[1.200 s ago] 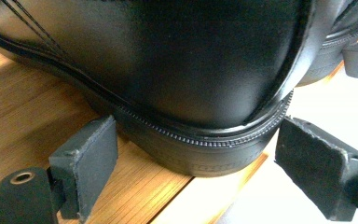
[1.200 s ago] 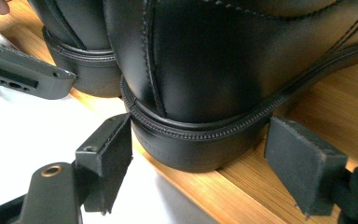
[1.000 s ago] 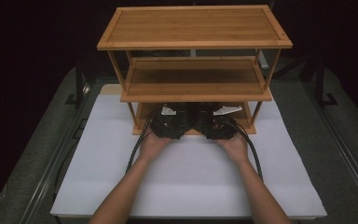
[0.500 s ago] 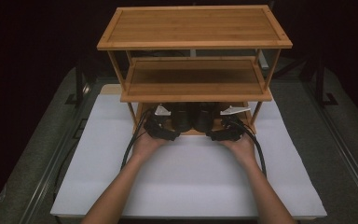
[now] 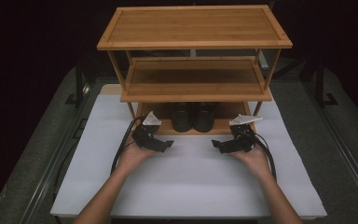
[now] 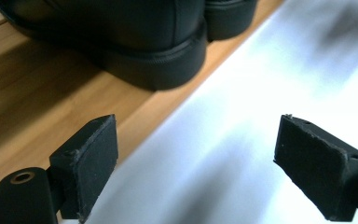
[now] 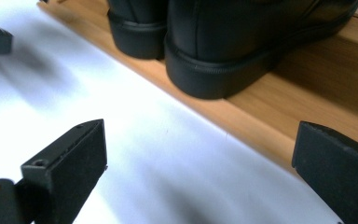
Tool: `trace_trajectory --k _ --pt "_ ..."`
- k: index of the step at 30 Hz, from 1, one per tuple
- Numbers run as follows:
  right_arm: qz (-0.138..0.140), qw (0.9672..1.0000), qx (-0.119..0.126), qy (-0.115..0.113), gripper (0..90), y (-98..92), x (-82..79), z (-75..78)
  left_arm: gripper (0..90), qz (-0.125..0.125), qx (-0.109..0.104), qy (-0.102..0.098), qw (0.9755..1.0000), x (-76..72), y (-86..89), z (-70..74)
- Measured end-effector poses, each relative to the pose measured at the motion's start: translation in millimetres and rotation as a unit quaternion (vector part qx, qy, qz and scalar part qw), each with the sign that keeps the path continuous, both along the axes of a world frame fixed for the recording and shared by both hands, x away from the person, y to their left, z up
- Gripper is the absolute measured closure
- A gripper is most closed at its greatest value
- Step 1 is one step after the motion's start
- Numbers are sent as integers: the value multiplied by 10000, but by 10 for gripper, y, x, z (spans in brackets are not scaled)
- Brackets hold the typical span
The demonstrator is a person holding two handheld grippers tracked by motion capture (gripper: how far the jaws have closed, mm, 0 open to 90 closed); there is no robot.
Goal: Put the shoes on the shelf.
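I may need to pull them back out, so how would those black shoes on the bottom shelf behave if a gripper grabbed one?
The black shoes have thick, flat soles, so they probably stand steady and slide rather than roll. The smooth upper may be slippery under the pads.

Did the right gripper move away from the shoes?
Yes. The right gripper has come back out from under the wooden rack toward the person and slid right of the black shoes, jaws just opening, nothing between them.
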State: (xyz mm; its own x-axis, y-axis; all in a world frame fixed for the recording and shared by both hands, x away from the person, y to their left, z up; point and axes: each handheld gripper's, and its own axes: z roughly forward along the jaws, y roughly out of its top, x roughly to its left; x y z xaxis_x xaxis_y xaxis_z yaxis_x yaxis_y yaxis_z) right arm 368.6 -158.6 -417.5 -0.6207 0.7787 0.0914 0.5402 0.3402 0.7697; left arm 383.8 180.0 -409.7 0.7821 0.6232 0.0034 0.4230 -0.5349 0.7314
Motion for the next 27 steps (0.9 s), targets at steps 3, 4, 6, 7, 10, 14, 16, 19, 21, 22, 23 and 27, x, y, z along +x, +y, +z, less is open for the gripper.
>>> trace_trajectory --k 3,4,6,7,10,14,16,19,21,22,23,27 --pt "4 9999 -80 -72 29 -63 -190 38 125 -30 -30 15 10000 -159 116 20" --pt "5 9999 -81 -83 29 -73 -212 41 125 -30 -30 15 10000 -159 116 20" --pt "13 9999 -84 -114 29 -104 -268 47 125 -34 -53 -6 10000 -271 193 21" --pt "14 9999 -66 -108 29 -161 -354 49 125 -61 -25 -38 10000 -372 269 14" --pt "-9 9999 -46 -126 29 -255 -490 41 125 -38 49 -35 10000 -526 397 -3" --pt "-57 9999 -71 -116 29 -381 -652 9 125 64 50 14 10000 -713 604 -32" --pt "-103 9998 -111 -86 29 -456 -728 -20 125 131 88 53 9999 -806 708 -50" --pt "-224 9996 -142 -33 28 -592 -844 -71 125 231 214 39 9995 -925 842 -85" --pt "-304 9994 -145 -29 29 -683 -916 -97 125 309 286 61 9991 -1010 940 -110" --pt "-335 9993 -146 -20 28 -719 -942 -107 125 333 333 83 9989 -1059 1001 -126" --pt "-335 9993 -146 -20 28 -719 -942 -107 125 333 333 83 9989 -1059 1001 -126" --pt "-545 9982 -229 73 29 -947 -1121 -195 125 568 400 96 9975 -1225 1232 -197"
